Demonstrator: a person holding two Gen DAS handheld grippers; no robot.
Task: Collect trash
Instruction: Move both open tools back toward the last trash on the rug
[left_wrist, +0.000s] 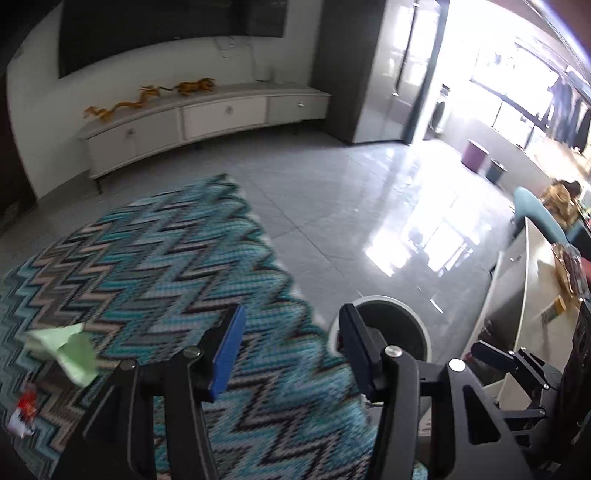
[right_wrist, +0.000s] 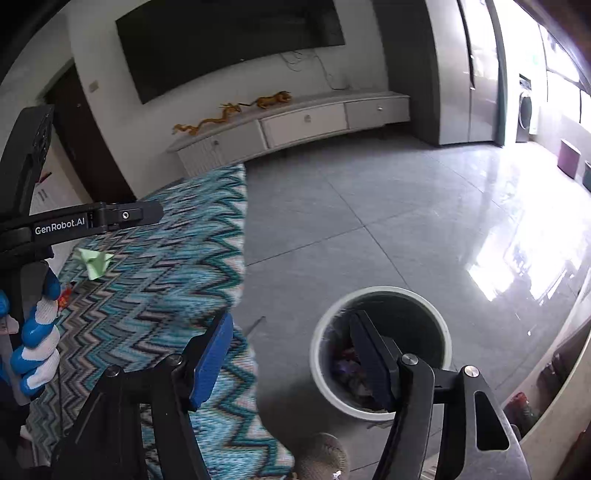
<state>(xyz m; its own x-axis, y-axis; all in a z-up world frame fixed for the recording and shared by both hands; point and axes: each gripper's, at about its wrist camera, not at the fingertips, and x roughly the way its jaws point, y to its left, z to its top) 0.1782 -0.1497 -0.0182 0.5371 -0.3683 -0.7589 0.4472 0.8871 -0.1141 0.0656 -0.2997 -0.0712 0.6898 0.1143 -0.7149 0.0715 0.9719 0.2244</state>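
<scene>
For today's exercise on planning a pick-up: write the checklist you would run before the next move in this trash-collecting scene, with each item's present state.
1. Left gripper open and holding nothing: ok.
2. Right gripper open and holding nothing: ok.
3. Trash left to collect: not ok, green paper and a red wrapper lie on the rug.
4. Paper free of other things: ok, nothing rests on it.
5. Bin upright with its mouth open: ok, on the tile floor beside the rug.
6. Room left in the bin: ok, trash shows only near its bottom.
</scene>
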